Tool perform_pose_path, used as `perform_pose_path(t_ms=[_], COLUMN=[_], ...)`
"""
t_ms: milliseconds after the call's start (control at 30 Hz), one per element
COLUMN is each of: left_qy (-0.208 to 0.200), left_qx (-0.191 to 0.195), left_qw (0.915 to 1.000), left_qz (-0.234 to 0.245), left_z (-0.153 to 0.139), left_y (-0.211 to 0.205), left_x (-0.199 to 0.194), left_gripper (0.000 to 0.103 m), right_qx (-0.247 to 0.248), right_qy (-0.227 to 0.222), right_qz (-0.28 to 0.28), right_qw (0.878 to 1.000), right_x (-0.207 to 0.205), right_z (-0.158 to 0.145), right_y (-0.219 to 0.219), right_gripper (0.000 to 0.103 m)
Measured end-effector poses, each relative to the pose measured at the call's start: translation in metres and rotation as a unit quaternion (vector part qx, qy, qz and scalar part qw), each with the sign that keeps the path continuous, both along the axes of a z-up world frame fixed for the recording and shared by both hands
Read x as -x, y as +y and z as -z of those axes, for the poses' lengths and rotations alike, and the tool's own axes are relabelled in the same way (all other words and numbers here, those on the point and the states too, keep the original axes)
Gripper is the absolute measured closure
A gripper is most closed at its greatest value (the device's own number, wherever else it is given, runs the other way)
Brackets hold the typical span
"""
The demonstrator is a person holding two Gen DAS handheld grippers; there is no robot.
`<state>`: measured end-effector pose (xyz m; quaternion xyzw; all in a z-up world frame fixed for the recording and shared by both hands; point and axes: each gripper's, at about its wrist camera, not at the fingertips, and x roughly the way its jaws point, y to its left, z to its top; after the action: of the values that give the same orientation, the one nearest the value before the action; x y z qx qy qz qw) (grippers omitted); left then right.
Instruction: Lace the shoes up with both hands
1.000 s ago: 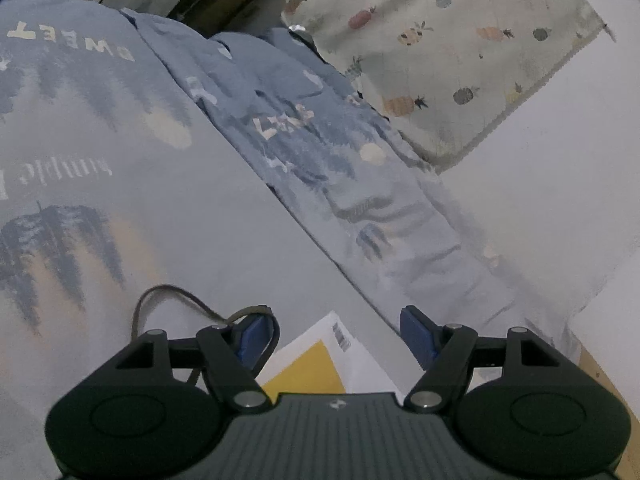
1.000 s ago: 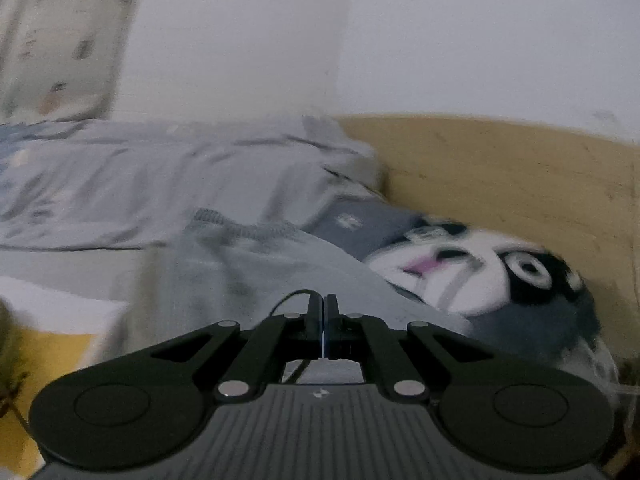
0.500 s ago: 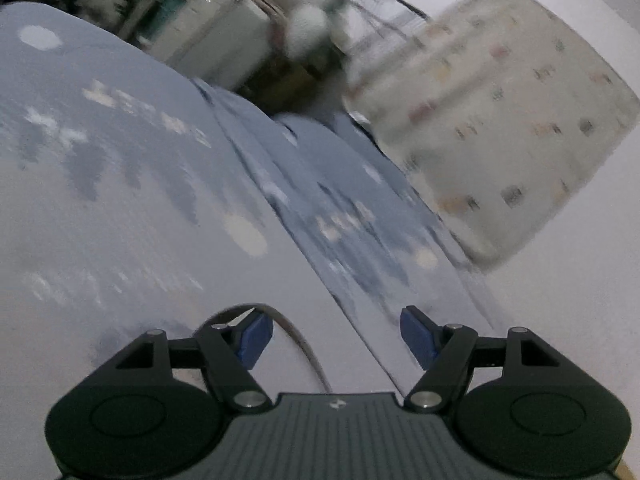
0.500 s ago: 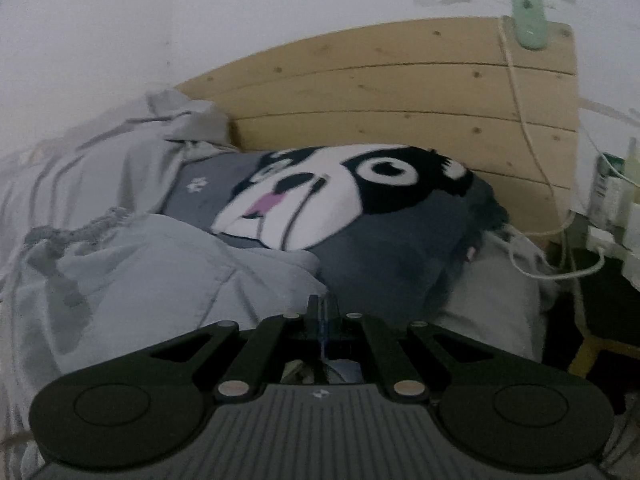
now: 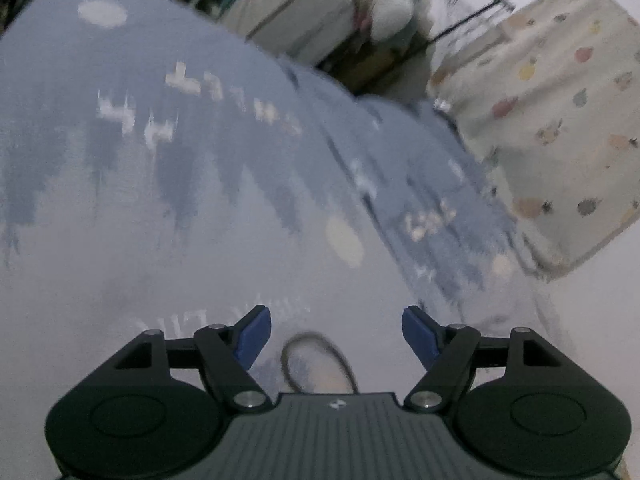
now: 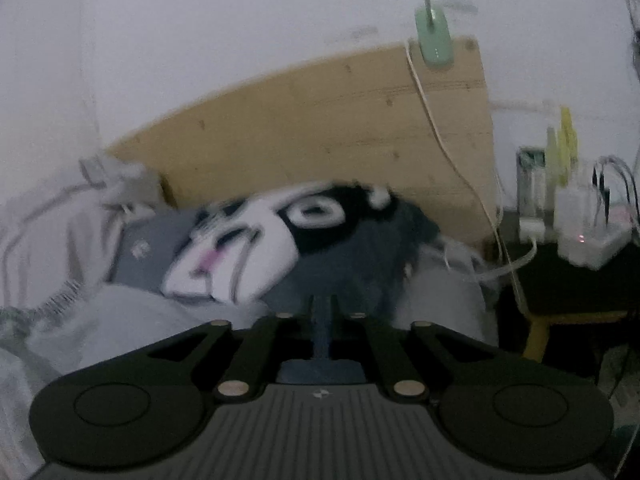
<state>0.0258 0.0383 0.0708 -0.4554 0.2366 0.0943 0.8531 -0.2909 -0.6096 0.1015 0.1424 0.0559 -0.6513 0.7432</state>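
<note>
Broadly, a bed with a blue-grey printed duvet (image 5: 200,208) is filling the left wrist view, its forest pattern and white lettering blurring. A fruit-print cloth (image 5: 560,128) is hanging at the right, touching the duvet's crumpled edge. A wooden headboard (image 6: 320,128) is spanning the right wrist view, with a black-and-white cartoon-face pillow (image 6: 288,236) leaning against it. A dark bedside stand (image 6: 572,280) is sitting to the right of the bed, carrying small bottles and a white box. A mint clip lamp (image 6: 434,40) is gripping the headboard's top edge, a white cable trailing down.

Left claw (image 5: 336,334): fingers standing well apart, nothing between the blue pads (image 5: 254,334). A brown shoelace (image 5: 316,354) is looping on the duvet just beneath it.

Right claw (image 6: 323,320): jaws nearly together and opening; whether anything is sitting between them cannot be told. No shoe is showing.
</note>
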Motion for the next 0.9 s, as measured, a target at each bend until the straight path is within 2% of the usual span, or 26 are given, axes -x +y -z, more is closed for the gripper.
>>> perform_pose_path(t_ms=[133, 300, 367, 400, 433, 467, 533, 600, 667, 767, 900], left_qy=[0.008, -0.013, -0.030, -0.038, -0.049, -0.060, -0.079, -0.097, -0.116, -0.144, -0.169], left_qx=[0.020, 0.022, 0.016, 0.013, 0.010, 0.005, -0.006, -0.016, -0.027, -0.042, -0.060], left_qw=[0.9998, 0.9996, 0.9992, 0.9987, 0.9979, 0.9967, 0.9937, 0.9889, 0.9824, 0.9704, 0.9543], left_qz=[0.005, 0.013, 0.024, 0.031, 0.041, 0.054, 0.079, 0.112, 0.144, 0.190, 0.239], left_z=[0.006, 0.004, 0.000, -0.003, -0.006, -0.010, -0.017, -0.023, -0.028, -0.034, -0.038], left_y=[0.002, -0.005, -0.015, -0.022, -0.030, -0.040, -0.059, -0.082, -0.104, -0.136, -0.172], left_x=[0.000, 0.001, 0.003, 0.005, 0.006, 0.006, 0.010, 0.016, 0.021, 0.033, 0.048], left_gripper=[0.031, 0.031, 0.031, 0.031, 0.031, 0.031, 0.031, 0.031, 0.031, 0.031, 0.031], right_qx=[0.023, -0.023, -0.041, -0.049, -0.059, -0.074, -0.112, -0.158, -0.197, -0.223, -0.205], right_qy=[0.001, -0.046, -0.071, -0.085, -0.105, -0.125, -0.148, -0.145, -0.119, -0.033, 0.115], right_qz=[0.031, 0.079, 0.084, 0.082, 0.076, 0.062, 0.024, -0.030, -0.102, -0.202, -0.244], right_qw=[0.999, 0.996, 0.993, 0.992, 0.990, 0.987, 0.982, 0.976, 0.968, 0.953, 0.941], right_x=[0.004, 0.037, 0.051, 0.058, 0.066, 0.073, 0.080, 0.078, 0.069, 0.047, 0.020], right_z=[-0.005, -0.003, -0.001, 0.000, 0.002, 0.004, 0.012, 0.020, 0.029, 0.041, 0.056], right_y=[0.005, -0.012, -0.017, -0.019, -0.020, -0.020, -0.022, -0.024, -0.026, -0.023, -0.009], right_gripper=[0.093, 0.092, 0.088, 0.085, 0.074, 0.068, 0.068, 0.068, 0.068, 0.069, 0.069])
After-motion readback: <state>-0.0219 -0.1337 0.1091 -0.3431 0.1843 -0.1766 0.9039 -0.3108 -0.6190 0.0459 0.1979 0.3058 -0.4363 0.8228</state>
